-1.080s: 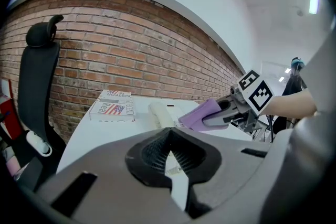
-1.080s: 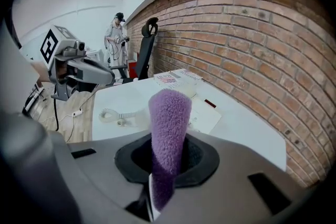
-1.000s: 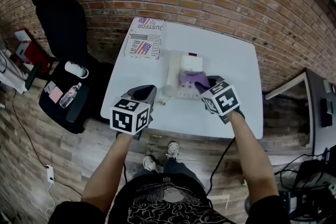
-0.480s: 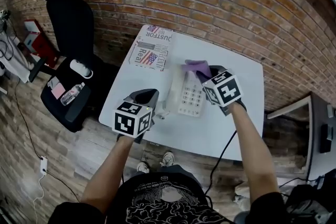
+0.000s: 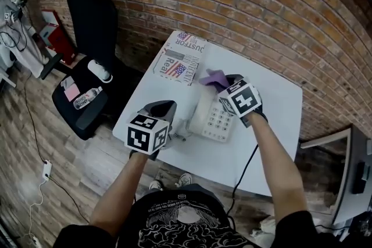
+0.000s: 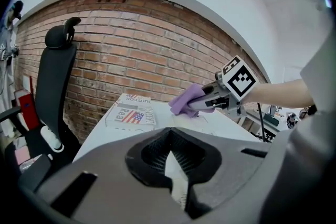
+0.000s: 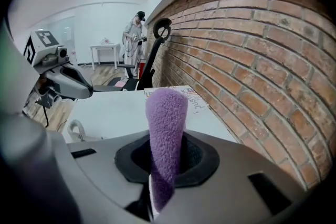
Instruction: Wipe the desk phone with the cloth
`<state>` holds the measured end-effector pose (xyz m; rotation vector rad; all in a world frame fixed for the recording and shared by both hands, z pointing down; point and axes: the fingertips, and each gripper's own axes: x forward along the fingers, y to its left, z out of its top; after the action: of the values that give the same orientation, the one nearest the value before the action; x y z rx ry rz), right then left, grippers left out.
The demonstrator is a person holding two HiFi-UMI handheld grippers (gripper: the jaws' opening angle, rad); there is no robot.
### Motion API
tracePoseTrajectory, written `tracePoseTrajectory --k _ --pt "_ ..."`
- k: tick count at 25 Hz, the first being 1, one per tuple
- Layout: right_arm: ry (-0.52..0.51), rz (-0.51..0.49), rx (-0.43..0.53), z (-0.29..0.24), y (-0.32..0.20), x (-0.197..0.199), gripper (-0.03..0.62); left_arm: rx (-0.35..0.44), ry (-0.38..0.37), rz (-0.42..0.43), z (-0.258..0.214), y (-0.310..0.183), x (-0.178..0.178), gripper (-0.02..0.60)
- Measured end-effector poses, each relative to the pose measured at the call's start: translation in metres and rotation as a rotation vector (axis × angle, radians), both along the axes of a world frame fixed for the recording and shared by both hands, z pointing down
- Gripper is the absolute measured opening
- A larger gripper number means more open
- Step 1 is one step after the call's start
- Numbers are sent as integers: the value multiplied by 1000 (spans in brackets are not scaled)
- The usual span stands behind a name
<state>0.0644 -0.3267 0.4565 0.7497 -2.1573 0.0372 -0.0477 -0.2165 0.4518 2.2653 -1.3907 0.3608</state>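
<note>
Right gripper (image 5: 225,84) pinches the purple cloth (image 5: 213,76) at the 12 o'clock end of the desk phone (image 5: 216,119), which sits mid white table (image 5: 273,119). Left gripper (image 5: 164,107): tongs pressed together, empty, at the phone's 9 o'clock, near the coiled cord (image 5: 180,129).

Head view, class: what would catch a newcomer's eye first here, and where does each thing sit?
The purple cloth stands out most, pinched in the right claw by the far end of the white desk phone. The phone sits on a white table pushed up to a red brick wall. A black office chair stands off the table's left side.
</note>
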Motion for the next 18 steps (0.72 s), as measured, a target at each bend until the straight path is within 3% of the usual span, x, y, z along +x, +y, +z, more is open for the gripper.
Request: tracePoseTrajectory --k 6,18 --pt "15 -35 -29 12 11 -11 46 -3 1 -16 3 4 -8 6" --pt "5 -14 -58 24 44 -23 46 -12 13 7 5 24 -14 6"
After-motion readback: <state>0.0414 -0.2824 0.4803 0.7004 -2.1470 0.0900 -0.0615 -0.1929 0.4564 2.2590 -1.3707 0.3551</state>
